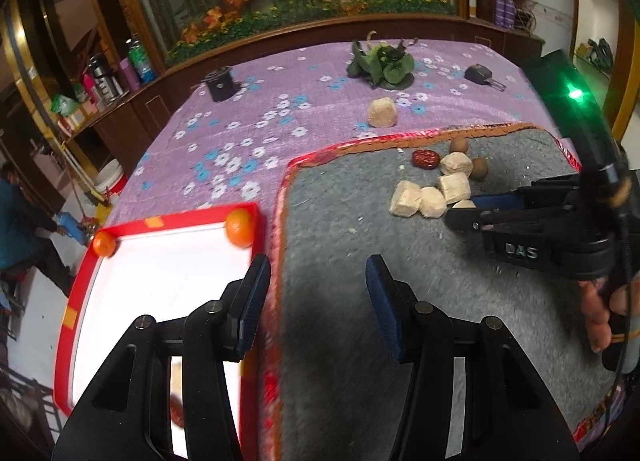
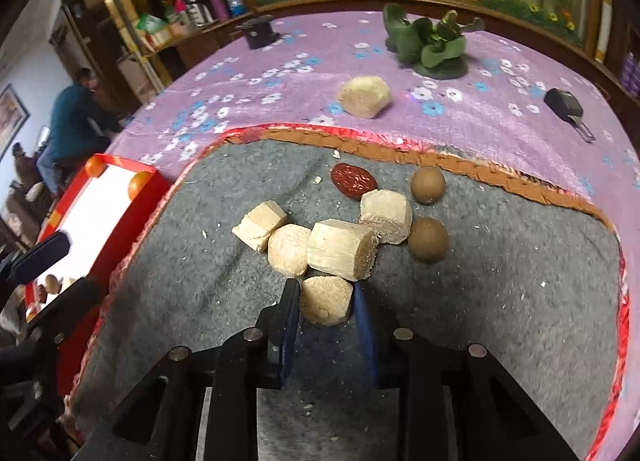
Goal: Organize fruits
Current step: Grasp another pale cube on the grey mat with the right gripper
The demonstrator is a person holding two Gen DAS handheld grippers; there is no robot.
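The right gripper (image 2: 326, 301) clenches a pale beige cut cane chunk (image 2: 326, 300) on the grey felt mat (image 2: 520, 301). Crowding it at 12 o'clock lie four more pale chunks (image 2: 342, 249), two brown round longans (image 2: 428, 240) and a wrinkled red date (image 2: 353, 179). At 9 o'clock the red-rimmed white tray (image 1: 160, 221) holds two small oranges (image 1: 240, 227); its near contents are blurred behind the left gripper (image 1: 316, 301), spread wide and empty. "DAS" reads on the right gripper's housing.
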